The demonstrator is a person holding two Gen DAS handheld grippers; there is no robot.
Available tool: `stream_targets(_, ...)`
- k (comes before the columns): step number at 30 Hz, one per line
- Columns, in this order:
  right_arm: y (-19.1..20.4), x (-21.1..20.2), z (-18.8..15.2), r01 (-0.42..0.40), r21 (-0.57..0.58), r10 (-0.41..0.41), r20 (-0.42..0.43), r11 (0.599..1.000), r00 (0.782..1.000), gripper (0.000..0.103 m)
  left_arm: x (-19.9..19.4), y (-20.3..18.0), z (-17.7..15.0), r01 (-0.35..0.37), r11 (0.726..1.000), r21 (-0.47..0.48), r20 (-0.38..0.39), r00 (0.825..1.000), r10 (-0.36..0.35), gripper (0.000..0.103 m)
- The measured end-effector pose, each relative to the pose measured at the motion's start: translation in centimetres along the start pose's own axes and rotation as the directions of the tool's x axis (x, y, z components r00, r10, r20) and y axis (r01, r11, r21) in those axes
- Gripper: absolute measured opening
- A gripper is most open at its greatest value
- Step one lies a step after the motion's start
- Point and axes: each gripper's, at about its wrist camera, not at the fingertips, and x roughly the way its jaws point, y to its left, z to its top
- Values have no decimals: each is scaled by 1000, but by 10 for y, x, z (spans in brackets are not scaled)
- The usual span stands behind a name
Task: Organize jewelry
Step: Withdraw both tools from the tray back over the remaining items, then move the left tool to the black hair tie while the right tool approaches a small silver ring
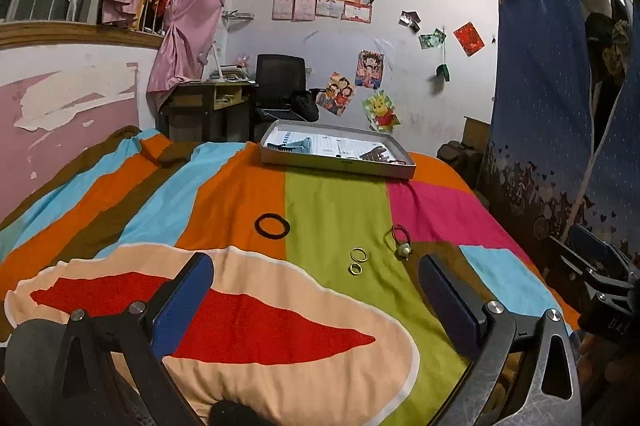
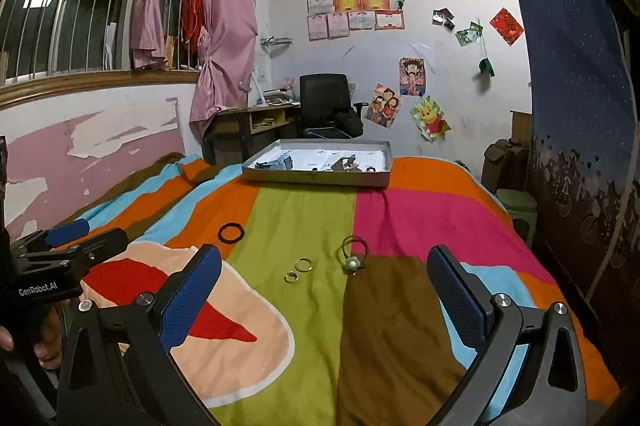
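the left hand-held gripper [image 1: 314, 268] hangs over the bed, its two flat blue textured pads spread wide apart with nothing between them. the right hand-held gripper [image 2: 325, 262] is likewise released, its dark metal arms splayed and its pads empty. under both lies a soft bedspread [image 1: 332, 194] of bold colour blocks: orange, lime green, pink, sky blue, brown, and a peach oval with a red shape inside. on the green stripe rest two small gold rings [image 1: 357, 260], thin round hoops just beside each other. near them, at the edge of the pink and brown patches, lies a dark hair tie with a pale bead [image 1: 402, 242]. on the orange stripe sits a plain black elastic band [image 1: 272, 225], a flat circle. farther back on the bed stands a shallow grey rectangular tray [image 1: 336, 162] holding a few small items, too small to make out.
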Motion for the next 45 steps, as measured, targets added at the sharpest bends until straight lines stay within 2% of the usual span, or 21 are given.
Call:
stream_targets(13, -1, 28, 34, -3, -9, 3, 67, 1000, 998, 101, 22, 8, 20, -21, 999, -23, 18, 1000, 22, 103)
stream_targets(27, 10, 101, 55, -9, 16, 8, 72, 1000, 997, 101, 94, 34, 49, -57, 998, -15, -32, 998, 56, 103)
stream_targets(39, 37, 179, 49, 5, 13, -6, 68, 1000, 998, 101, 177, 63, 69, -71, 997, -19, -43, 997, 70, 103)
stream_targets(45, 38, 211, 19, -3, 1, 3, -32, 1000, 999, 101, 227, 78, 56, -61, 998, -32, -119, 991, 56, 103)
